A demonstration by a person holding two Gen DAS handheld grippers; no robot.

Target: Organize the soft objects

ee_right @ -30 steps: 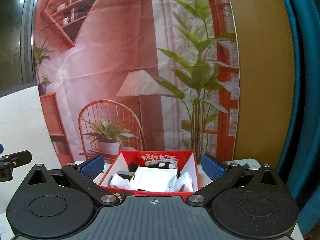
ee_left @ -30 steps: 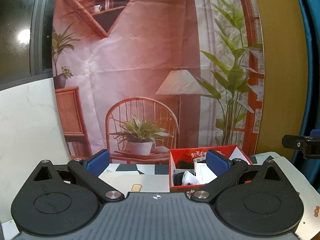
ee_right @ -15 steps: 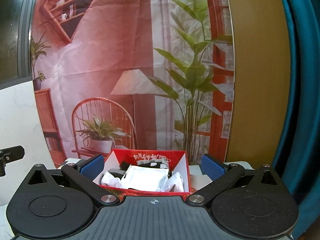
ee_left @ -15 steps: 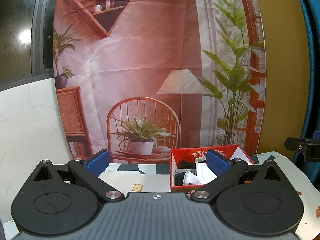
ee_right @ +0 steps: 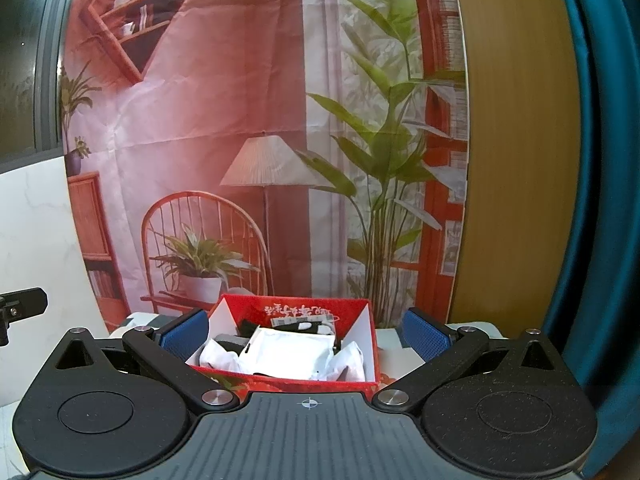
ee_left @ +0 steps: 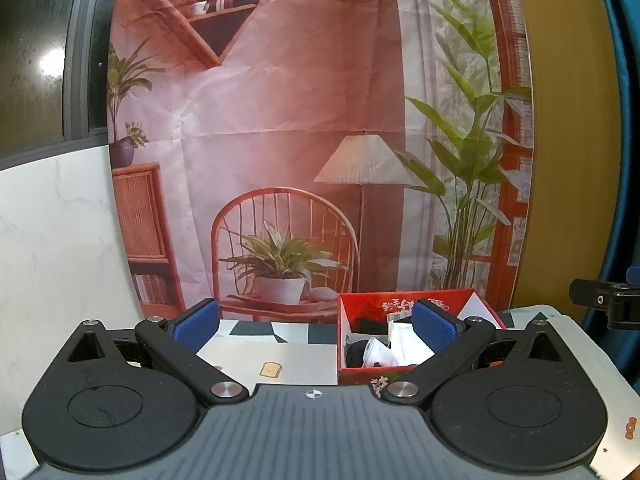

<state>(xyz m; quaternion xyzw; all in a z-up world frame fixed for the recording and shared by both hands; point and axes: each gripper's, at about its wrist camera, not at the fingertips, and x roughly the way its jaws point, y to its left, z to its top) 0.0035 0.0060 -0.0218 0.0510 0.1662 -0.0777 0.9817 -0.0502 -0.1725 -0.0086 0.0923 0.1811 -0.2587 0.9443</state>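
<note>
A red cardboard box (ee_right: 362, 350) stands on the table and holds white and black soft items (ee_right: 288, 354). In the right wrist view it sits straight ahead, framed by the fingers of my right gripper (ee_right: 306, 334), which is open and empty. In the left wrist view the same box (ee_left: 344, 344) is ahead to the right, with white and black items (ee_left: 394, 350) inside. My left gripper (ee_left: 316, 326) is open and empty, its right finger in front of the box.
A checkered table mat (ee_left: 280, 354) with a toast print lies left of the box. A printed room backdrop (ee_left: 304, 120) hangs just behind the table. A white marble panel (ee_left: 48, 240) is at left, a teal curtain (ee_right: 604, 200) at right.
Both views shift slightly. In the right wrist view the box has drifted left and a little lower. Both grippers stay open and empty.
</note>
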